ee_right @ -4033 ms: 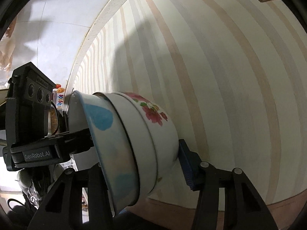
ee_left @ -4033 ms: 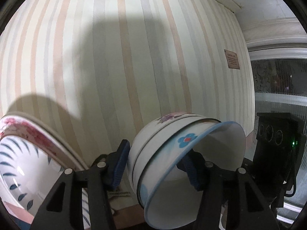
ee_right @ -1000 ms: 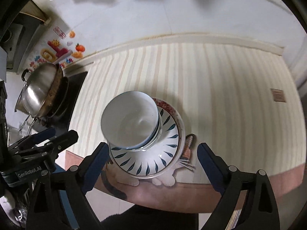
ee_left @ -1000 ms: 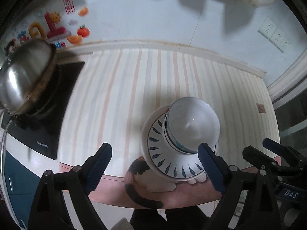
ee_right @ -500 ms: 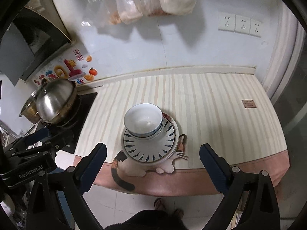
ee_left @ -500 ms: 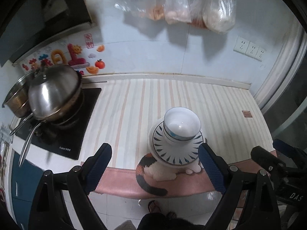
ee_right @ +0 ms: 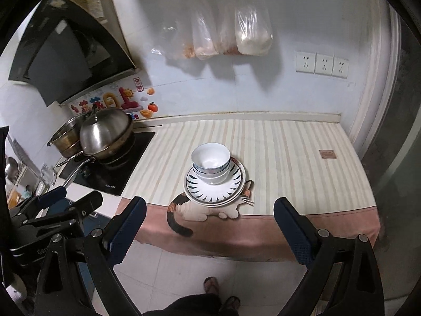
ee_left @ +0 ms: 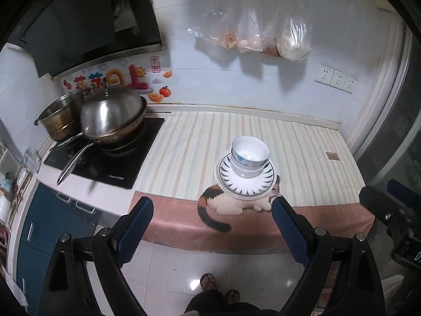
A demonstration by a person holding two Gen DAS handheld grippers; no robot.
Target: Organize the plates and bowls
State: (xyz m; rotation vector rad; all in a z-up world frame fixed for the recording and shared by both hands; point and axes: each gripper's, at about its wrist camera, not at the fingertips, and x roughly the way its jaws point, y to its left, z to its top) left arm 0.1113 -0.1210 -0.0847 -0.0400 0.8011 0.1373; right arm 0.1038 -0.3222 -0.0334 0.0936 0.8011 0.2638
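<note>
A stack of white bowls [ee_left: 250, 159] [ee_right: 211, 167] stands upright on a stack of plates [ee_left: 260, 191] [ee_right: 231, 187] with a blue leaf rim, near the front edge of the striped counter cloth [ee_left: 189, 152] [ee_right: 284, 152]. My left gripper [ee_left: 211, 226] is wide open and empty, held back from the counter over the floor. My right gripper [ee_right: 209, 226] is also wide open and empty, at a similar distance. The right gripper [ee_left: 392, 210] shows at the right edge of the left wrist view, and the left gripper [ee_right: 52, 210] at the left of the right wrist view.
A black cooktop [ee_left: 105, 166] [ee_right: 105, 168] at the left carries a lidded steel pan [ee_left: 113, 118] [ee_right: 105, 131] and a pot [ee_left: 59, 121]. Plastic bags [ee_left: 265, 26] [ee_right: 223, 31] hang on the tiled wall. Wall sockets [ee_right: 322, 64] are at the right. My feet [ee_left: 218, 287] stand on the tiled floor.
Both grippers let go of the bowls, which now sit on the plates. Both have pulled back and up from the counter, so the stack looks smaller and farther.
</note>
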